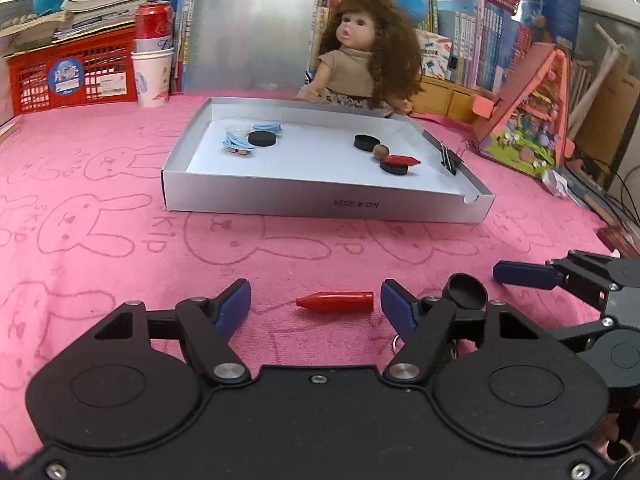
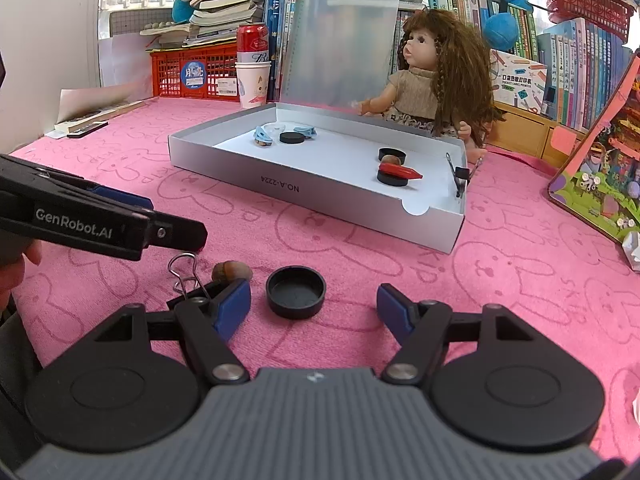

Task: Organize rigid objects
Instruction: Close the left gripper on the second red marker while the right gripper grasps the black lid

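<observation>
A red cone-tipped peg (image 1: 335,301) lies on the pink cloth between the open fingers of my left gripper (image 1: 316,307). A black cap (image 2: 295,291) lies open side up between the open fingers of my right gripper (image 2: 313,307); it also shows in the left wrist view (image 1: 467,290). A brown nut (image 2: 231,271) and a binder clip (image 2: 188,276) lie by the right gripper's left finger. The silver box (image 1: 280,196) holds black caps (image 1: 262,138), another red peg (image 1: 402,159), blue pieces (image 1: 238,142) and a nut (image 1: 381,152).
A binder clip (image 1: 451,159) is clamped on the box's right wall. A doll (image 1: 366,56) sits behind the box. A red crate (image 1: 72,74), a can in a paper cup (image 1: 154,60) and books stand at the back. A colourful toy house (image 1: 528,120) stands at the right.
</observation>
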Available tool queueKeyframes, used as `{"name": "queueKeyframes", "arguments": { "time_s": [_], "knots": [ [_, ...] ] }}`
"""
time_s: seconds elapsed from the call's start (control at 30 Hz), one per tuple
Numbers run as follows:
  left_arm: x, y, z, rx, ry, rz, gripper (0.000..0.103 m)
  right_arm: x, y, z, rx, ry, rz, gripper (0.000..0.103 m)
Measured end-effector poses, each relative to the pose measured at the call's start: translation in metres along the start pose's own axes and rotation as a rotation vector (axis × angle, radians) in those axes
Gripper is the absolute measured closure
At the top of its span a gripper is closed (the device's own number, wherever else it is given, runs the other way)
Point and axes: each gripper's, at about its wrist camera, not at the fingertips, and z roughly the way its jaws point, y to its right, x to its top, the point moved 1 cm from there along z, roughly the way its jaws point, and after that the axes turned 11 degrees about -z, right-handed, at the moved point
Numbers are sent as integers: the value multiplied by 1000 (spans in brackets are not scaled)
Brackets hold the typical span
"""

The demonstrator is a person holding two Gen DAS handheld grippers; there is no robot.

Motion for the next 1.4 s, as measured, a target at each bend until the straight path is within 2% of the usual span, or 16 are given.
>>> {"name": "queueKeyframes", "arguments": {
  "time_s": [0.13, 0.2, 0.27, 0.67, 1.3, 1.4],
  "knots": [
    [-6, 10, 1, 27, 15, 47, 37, 0, 0, 0, -1, 0, 1, 23],
    [-8, 13, 1, 32, 18, 64, 43, 0, 0, 0, -1, 1, 1, 23],
    [-10, 15, 1, 41, 22, 79, 45, 0, 0, 0, 0, 0, 2, 23],
    [-13, 13, -2, 47, 40, 102, 62, 0, 0, -1, 12, 2, 9, 26],
    [-12, 12, -3, 33, 37, 110, 63, -2, -5, -3, 49, 22, -4, 49],
    [-12, 13, -3, 31, 35, 109, 63, -1, -5, -4, 48, 24, 0, 58]
  ]
}}
